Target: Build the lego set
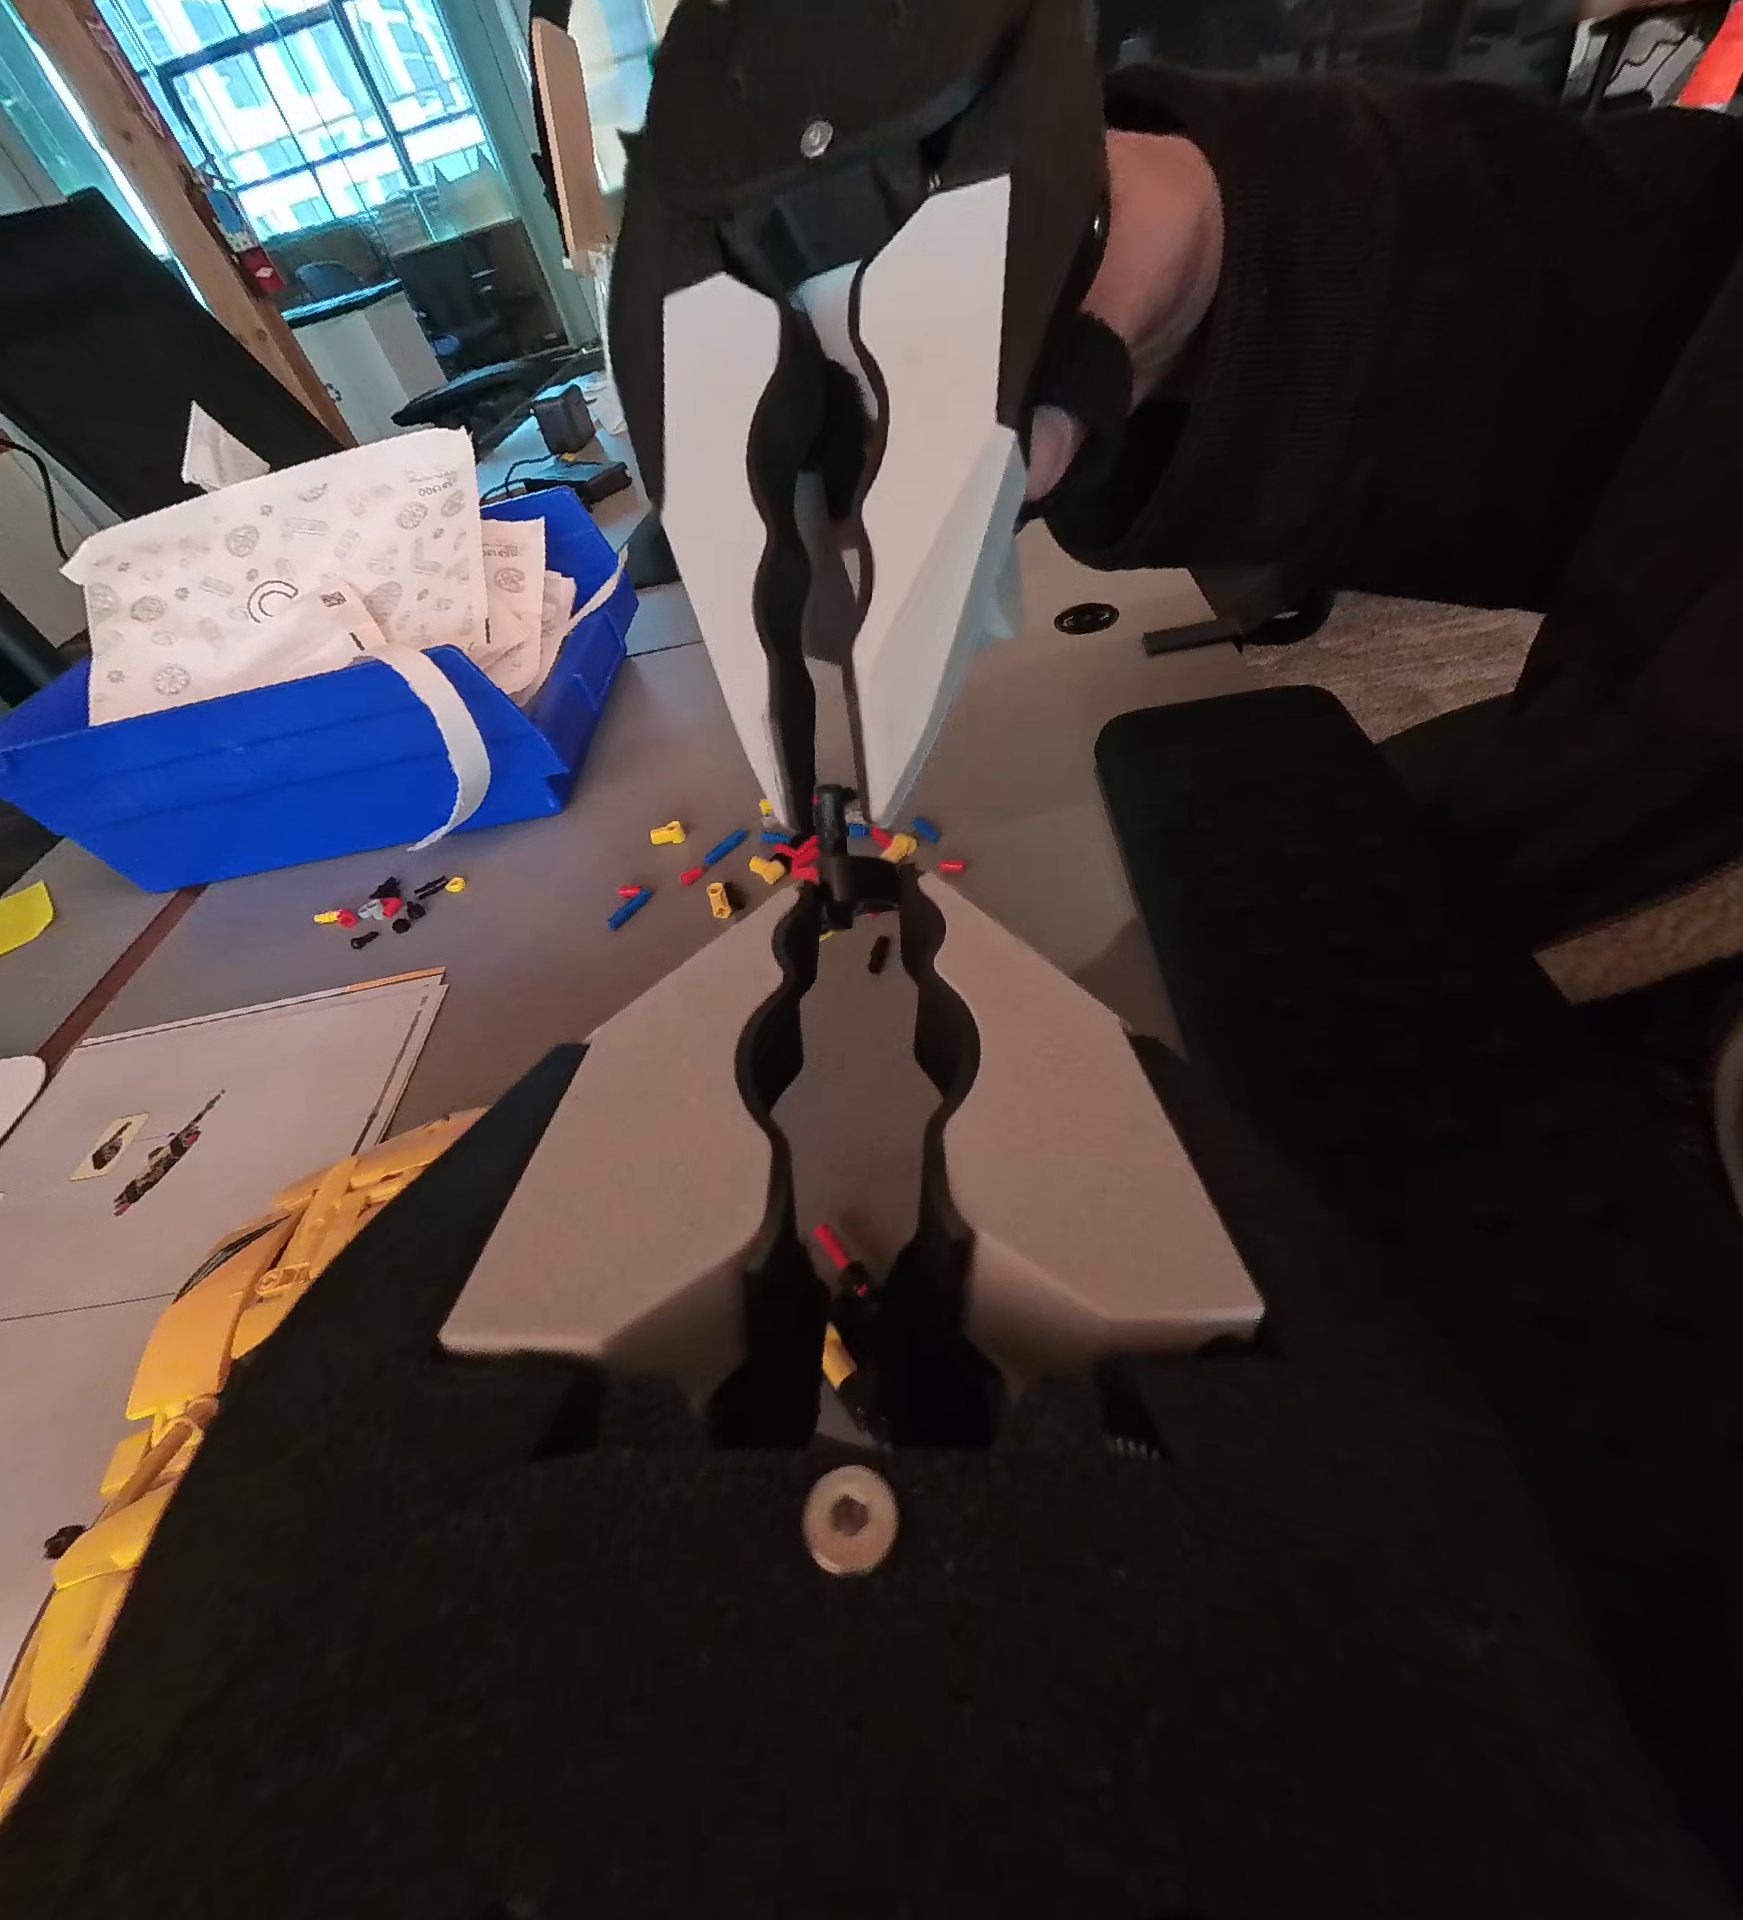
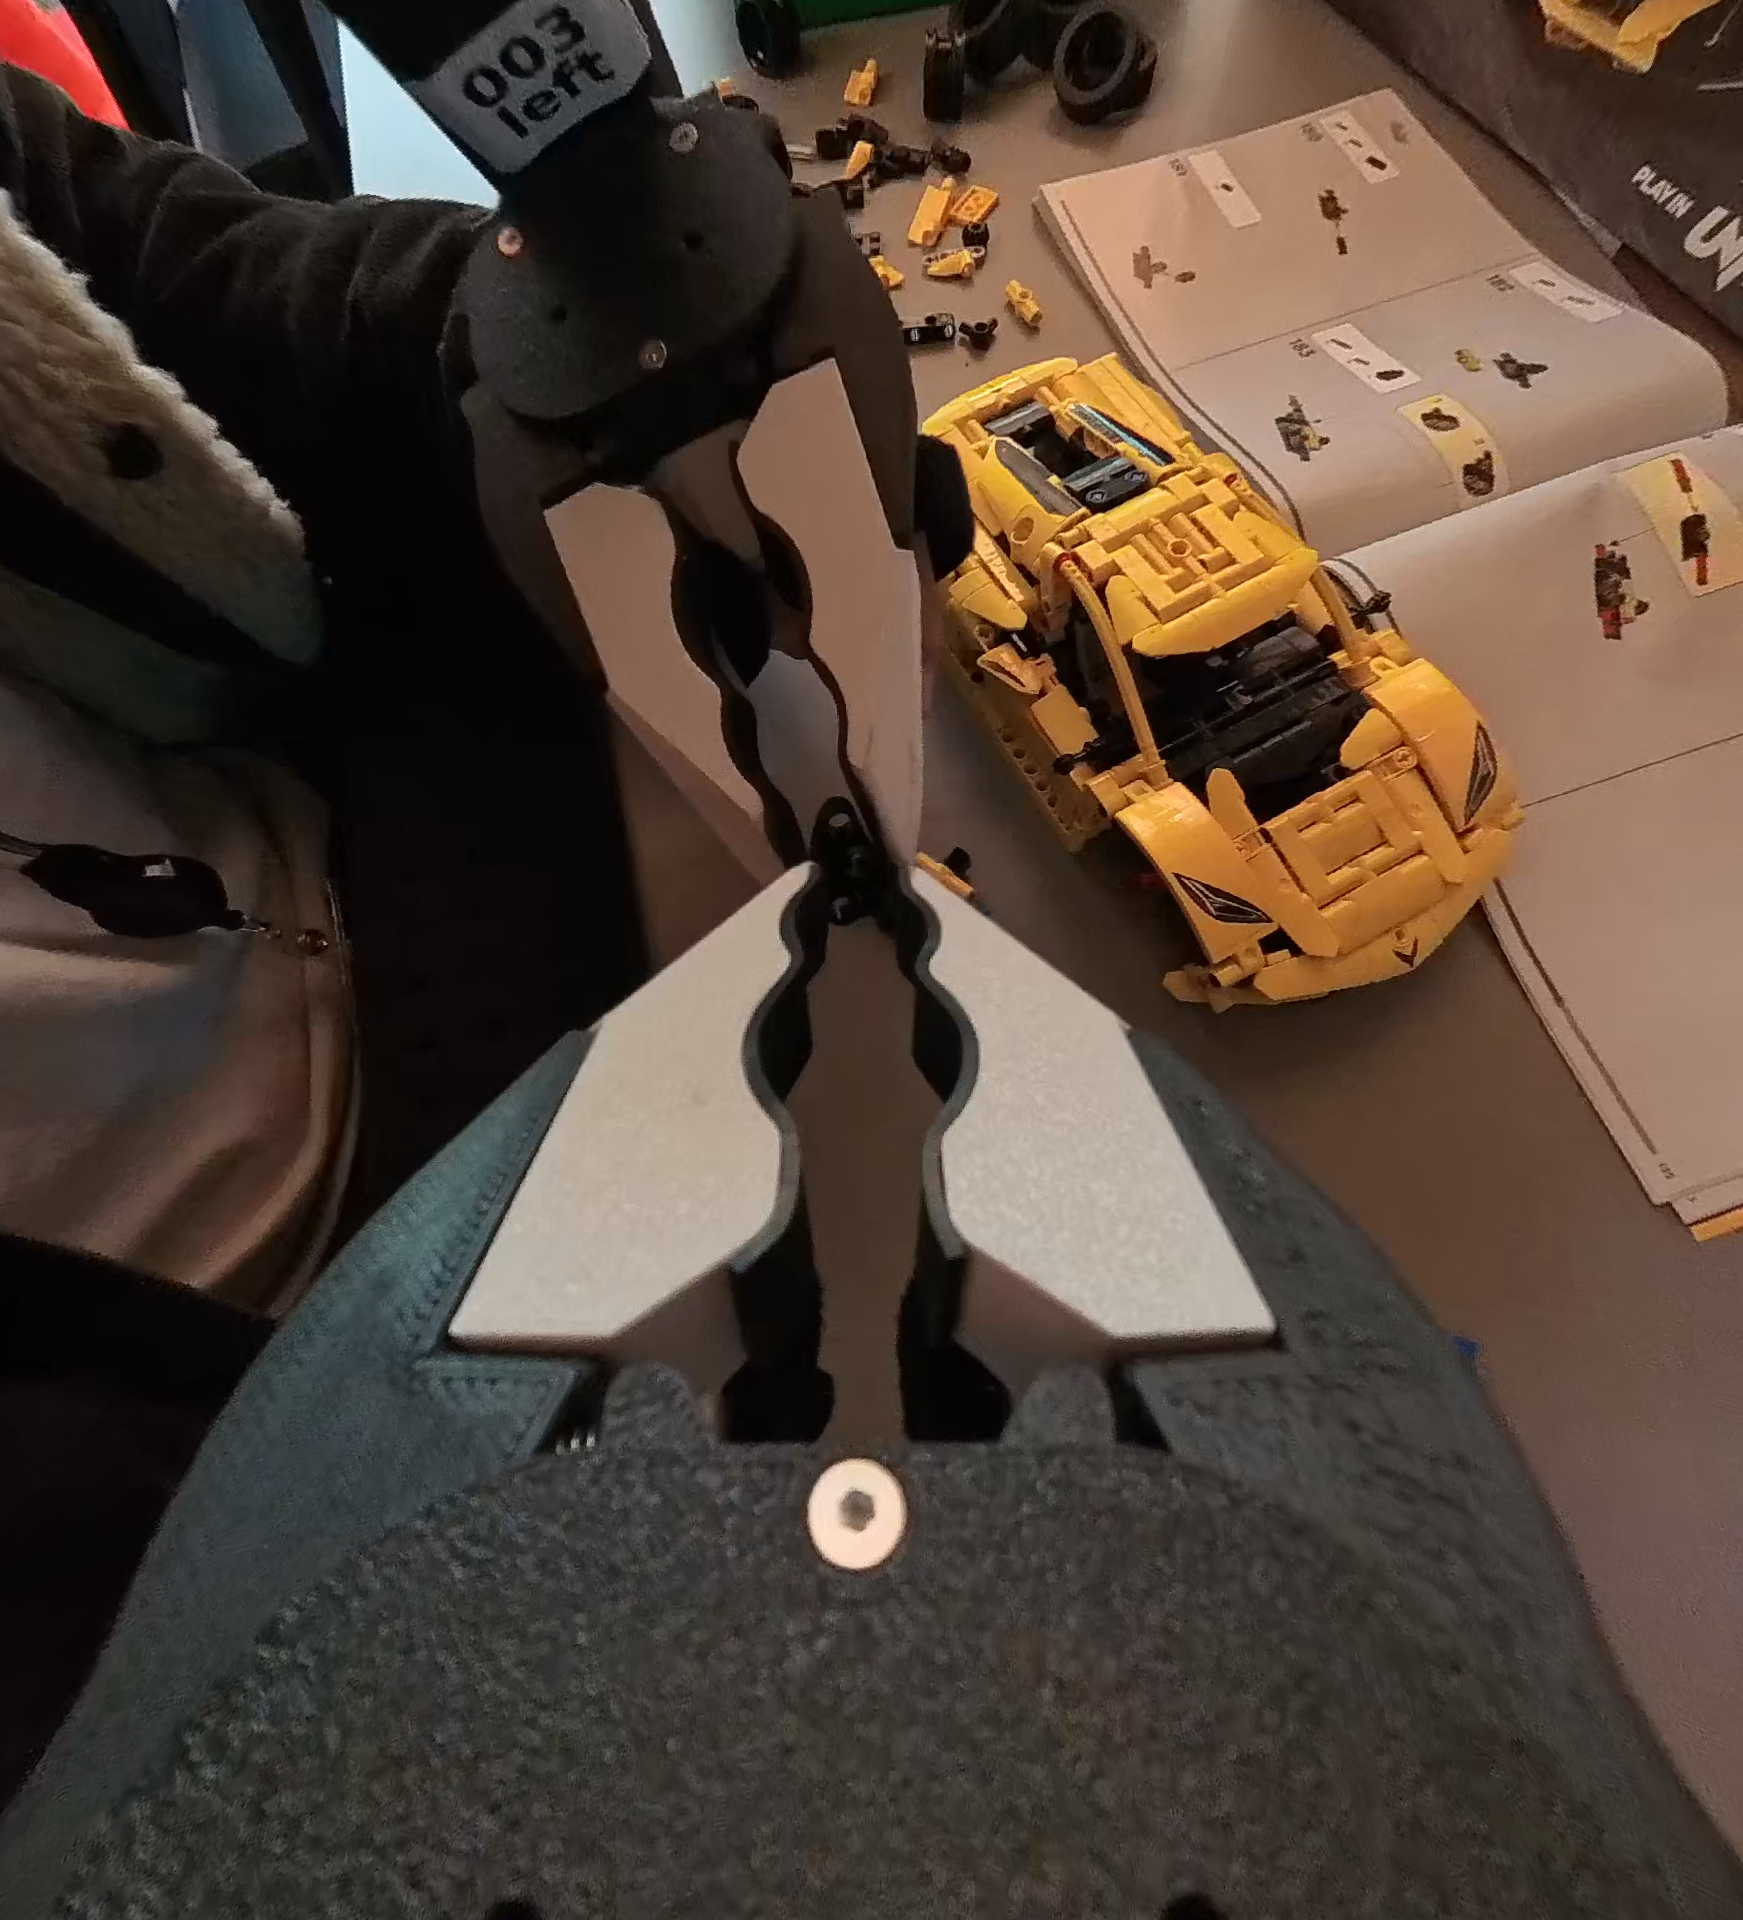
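My left gripper (image 1: 854, 896) and my right gripper (image 1: 831, 805) meet tip to tip above the grey table (image 1: 534, 935). Both are shut on a small black lego piece (image 1: 833, 852) held between them. I cannot tell whether it is one part or two pressed together. The right wrist view shows the same: my right gripper (image 2: 862, 878) from below, my left gripper (image 2: 851, 821) from above, the black piece (image 2: 846, 857) between them. The partly built yellow lego car (image 2: 1210, 675) stands on the table to the right, apart from both grippers; it also shows in the left wrist view (image 1: 171, 1403).
Loose red, blue and yellow pins (image 1: 721, 873) lie under the grippers. A blue bin (image 1: 275, 769) holds paper bags. The open instruction booklet (image 2: 1469, 364) lies beside the car. Yellow and black parts (image 2: 929, 208), tyres (image 2: 1095, 62) and the set's box (image 2: 1677, 156) lie beyond. Less than 4 cm separates the two grippers' tips.
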`<state>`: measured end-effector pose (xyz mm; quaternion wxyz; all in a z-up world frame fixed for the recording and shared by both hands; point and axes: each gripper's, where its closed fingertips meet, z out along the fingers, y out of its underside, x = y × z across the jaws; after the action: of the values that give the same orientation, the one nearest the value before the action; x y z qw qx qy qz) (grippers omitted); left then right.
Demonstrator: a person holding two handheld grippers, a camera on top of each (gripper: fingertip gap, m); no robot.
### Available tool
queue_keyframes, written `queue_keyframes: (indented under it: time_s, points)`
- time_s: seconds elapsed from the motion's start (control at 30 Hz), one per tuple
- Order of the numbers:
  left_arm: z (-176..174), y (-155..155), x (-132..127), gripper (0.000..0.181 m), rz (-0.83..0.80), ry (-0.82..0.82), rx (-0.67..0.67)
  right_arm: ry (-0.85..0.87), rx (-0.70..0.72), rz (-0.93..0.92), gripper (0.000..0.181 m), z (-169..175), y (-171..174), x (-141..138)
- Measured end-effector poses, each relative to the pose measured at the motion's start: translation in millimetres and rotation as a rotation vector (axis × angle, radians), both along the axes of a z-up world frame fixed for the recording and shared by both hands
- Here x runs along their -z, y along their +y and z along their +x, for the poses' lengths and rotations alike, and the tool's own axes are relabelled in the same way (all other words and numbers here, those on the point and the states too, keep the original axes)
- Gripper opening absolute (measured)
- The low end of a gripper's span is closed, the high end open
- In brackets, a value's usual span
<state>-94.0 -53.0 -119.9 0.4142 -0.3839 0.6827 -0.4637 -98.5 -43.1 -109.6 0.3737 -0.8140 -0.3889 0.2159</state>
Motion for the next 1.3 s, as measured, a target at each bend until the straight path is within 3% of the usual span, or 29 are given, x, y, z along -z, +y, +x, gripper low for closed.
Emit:
queue_keyframes:
  time_s: [0.47,0.8,0.93,1.3]
  points:
    - [1,1,3,0.014,0.035,0.008,-0.011,-0.001,-0.014,0.02,0.004,-2,1,4]
    - [0,-6,-6,0.013,0.027,-0.031,0.003,0.103,-0.081,0.066,0.004,-4,-5,-5]
    - [1,-4,3,0.013,0.118,0.001,-0.023,0.001,-0.089,0.043,0.004,-2,-5,6]
    - [4,-4,10,0.012,0.157,0.038,-0.048,-0.059,-0.074,-0.019,0.004,0,-5,13]
